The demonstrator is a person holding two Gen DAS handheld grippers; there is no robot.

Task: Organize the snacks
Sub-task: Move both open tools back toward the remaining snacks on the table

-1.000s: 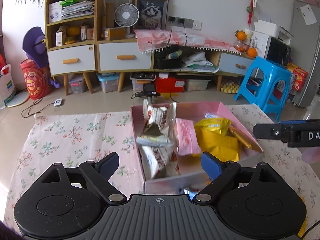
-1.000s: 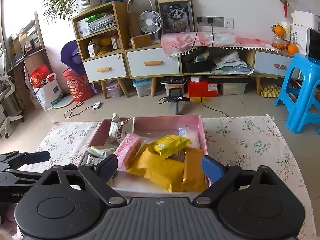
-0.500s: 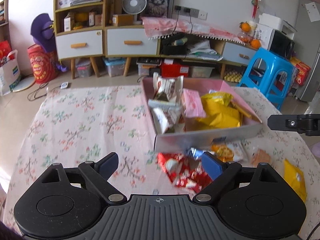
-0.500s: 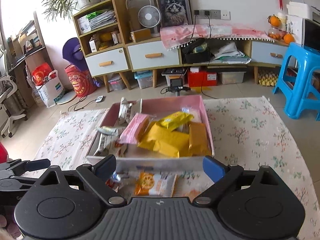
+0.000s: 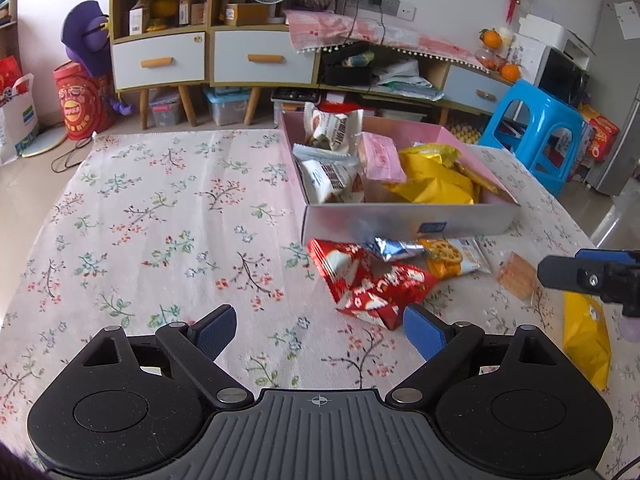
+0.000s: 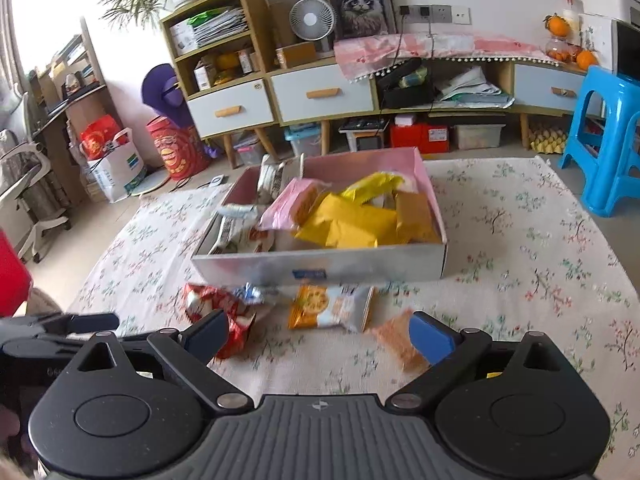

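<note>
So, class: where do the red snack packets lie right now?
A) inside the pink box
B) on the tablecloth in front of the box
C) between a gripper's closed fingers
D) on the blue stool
B: the red snack packets lie on the floral tablecloth, just in front of the pink box.

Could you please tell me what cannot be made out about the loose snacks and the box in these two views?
- Yellow packet, left wrist view: its top is hidden behind the right tool; print too small to read.
- Red packets, right wrist view: motion-blurred and partly behind a tool finger.
- Box floor, both views: covered by packets; the label on its front wall is unreadable.
- Orange wafer packet, right wrist view: blurred, partly behind the blue pad.
</note>
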